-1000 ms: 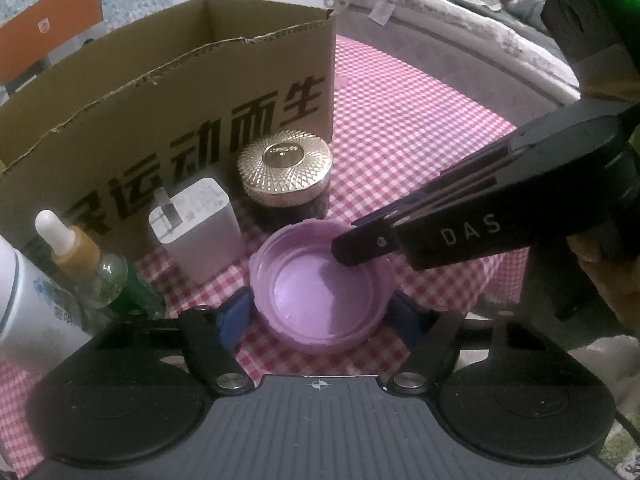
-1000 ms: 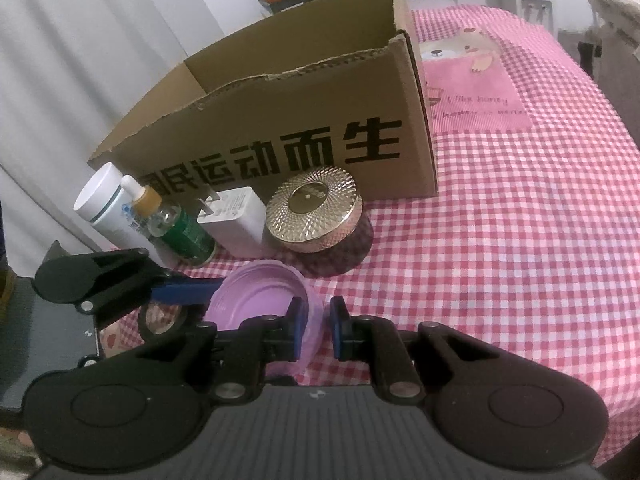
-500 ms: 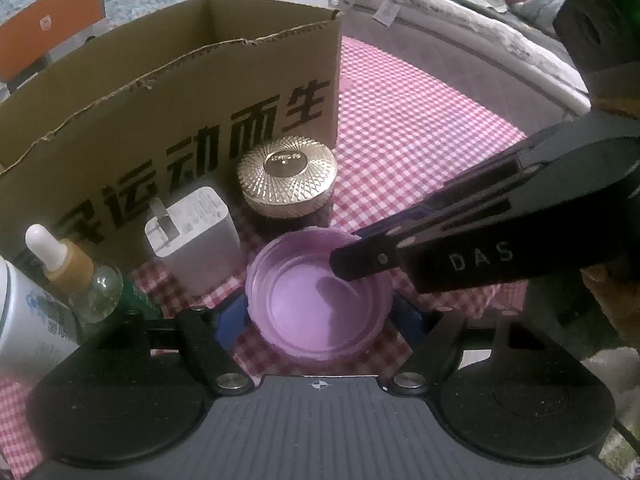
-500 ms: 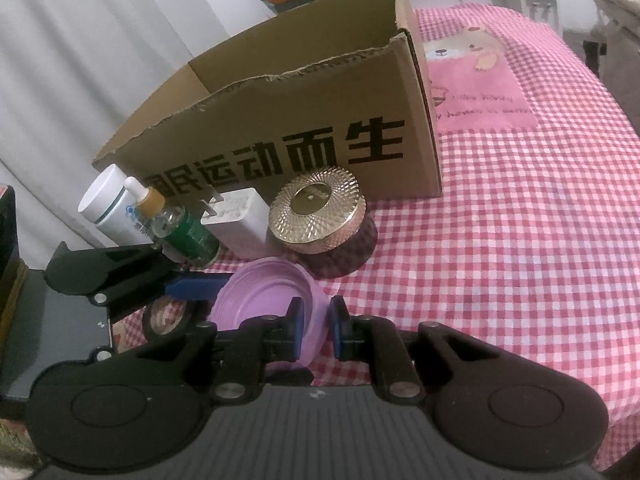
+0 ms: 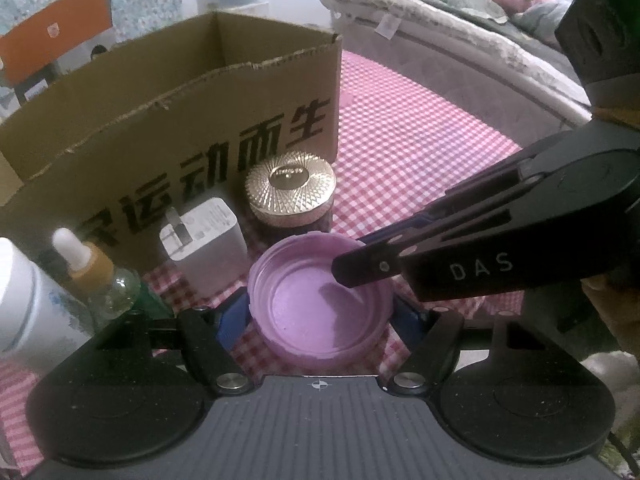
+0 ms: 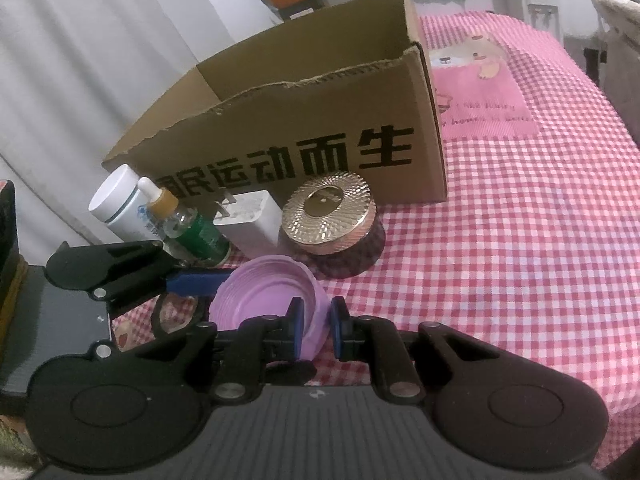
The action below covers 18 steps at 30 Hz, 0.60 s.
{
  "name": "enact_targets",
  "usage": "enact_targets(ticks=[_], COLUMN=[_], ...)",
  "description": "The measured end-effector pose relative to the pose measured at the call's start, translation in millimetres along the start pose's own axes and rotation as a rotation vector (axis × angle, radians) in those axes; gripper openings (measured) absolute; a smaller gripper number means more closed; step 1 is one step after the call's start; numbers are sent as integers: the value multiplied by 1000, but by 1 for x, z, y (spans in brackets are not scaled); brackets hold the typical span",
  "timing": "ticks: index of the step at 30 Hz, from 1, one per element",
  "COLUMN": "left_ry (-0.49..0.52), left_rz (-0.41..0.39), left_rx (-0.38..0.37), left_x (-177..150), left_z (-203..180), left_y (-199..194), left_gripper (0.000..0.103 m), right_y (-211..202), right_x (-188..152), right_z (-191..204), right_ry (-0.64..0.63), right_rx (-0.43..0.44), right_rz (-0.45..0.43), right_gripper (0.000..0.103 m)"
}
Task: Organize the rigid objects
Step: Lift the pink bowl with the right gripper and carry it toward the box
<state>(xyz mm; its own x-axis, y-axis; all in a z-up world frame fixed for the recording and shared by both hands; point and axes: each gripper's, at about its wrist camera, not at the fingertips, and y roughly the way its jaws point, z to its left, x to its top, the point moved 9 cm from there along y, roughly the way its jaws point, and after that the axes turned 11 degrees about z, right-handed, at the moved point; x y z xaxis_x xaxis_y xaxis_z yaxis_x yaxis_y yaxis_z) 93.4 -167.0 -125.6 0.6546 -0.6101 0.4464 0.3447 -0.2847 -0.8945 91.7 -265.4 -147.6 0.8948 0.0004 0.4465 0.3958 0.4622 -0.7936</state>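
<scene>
A purple plastic lid (image 5: 320,300) lies open side up on the pink checked tablecloth. My left gripper (image 5: 320,312) has its blue pads on both sides of the lid and holds it. My right gripper (image 6: 314,324) pinches the lid's (image 6: 264,300) near rim between its pads; its arm crosses the lid in the left wrist view. Behind the lid stand a gold-lidded jar (image 5: 290,192), a white charger (image 5: 204,240), a dropper bottle (image 5: 96,276) and a white bottle (image 5: 24,312). An open cardboard box (image 5: 168,120) stands behind them.
The tablecloth (image 6: 520,260) stretches to the right of the box, with a pink cartoon patch (image 6: 480,92). A bed (image 5: 460,32) lies beyond the table. A tape roll (image 6: 176,314) lies under my left gripper. White curtains (image 6: 80,60) hang on the left.
Both grippers have lifted slightly with the purple lid; the objects behind appear lower and a little farther. The grips are unchanged.
</scene>
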Motion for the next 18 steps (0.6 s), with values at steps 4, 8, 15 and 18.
enact_targets(ticks=[4,8,15,18], left_ry=[0,-1,-13,-15], left_rz=[-39,-97,-215,-249], left_rx=[14,43,121,163], left_x=[-1,1,16,24], left_z=[-1,1,16,28], left_y=[-18,-41,-90,-107], left_gripper=[74,74,74,74], right_y=[-12,-32,-68,-77], right_x=[-1,3,32,48], right_z=[12,27,60,74], right_ry=[-16,-48,-149,-197], right_rx=[-5,-6,2,13], right_rz=[-27,-73,-174,-202], right_gripper=[15,16,16,16])
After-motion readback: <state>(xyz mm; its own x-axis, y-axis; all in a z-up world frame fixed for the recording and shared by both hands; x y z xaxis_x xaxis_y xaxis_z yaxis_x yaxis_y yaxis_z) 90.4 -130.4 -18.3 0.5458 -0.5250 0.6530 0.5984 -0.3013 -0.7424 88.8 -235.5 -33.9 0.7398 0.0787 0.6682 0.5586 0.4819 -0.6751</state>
